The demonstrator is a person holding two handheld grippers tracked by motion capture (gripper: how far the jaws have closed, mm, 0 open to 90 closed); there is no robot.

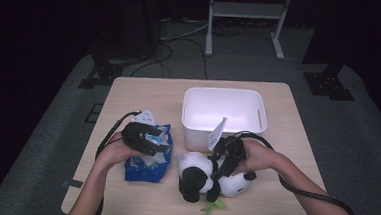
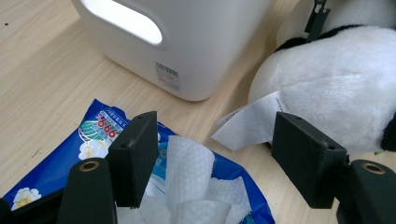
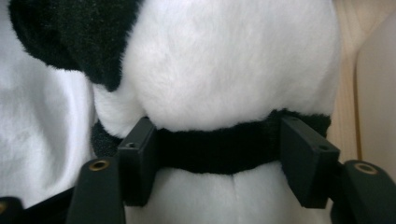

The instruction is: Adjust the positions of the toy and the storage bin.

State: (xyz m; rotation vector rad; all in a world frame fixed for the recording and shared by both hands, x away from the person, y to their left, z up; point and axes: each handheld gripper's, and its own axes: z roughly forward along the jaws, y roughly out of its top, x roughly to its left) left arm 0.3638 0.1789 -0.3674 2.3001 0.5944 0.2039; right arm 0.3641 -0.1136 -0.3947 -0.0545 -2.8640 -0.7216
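A person at a pale wooden table works two hand-held black tongs over a soft toy and a pack of wipes. The right gripper presses down onto a black-and-white plush panda, which lies on the table in front of a white plastic bin. In the right gripper view its two jaws stand on either side of the black fur band round the toy's middle, with white plush bulging above and below. The jaws look set against the fur, but whether the pads really squeeze it cannot be told from the frames.

The left gripper hovers just above a blue plastic pack of wet wipes, lying to the left of the panda. Its jaws stand apart: the left jaw sits over the pack's printed top, the right jaw beside the toy's white paper label. A white textured wipe stands up out of the pack's opening between the jaws, touching neither pad as far as the left gripper view shows.

Beyond the left gripper's jaws rises the bin's white wall with its slot handle and a small barcode sticker. A green felt leaf lies at the panda's near side, close to the table edge.
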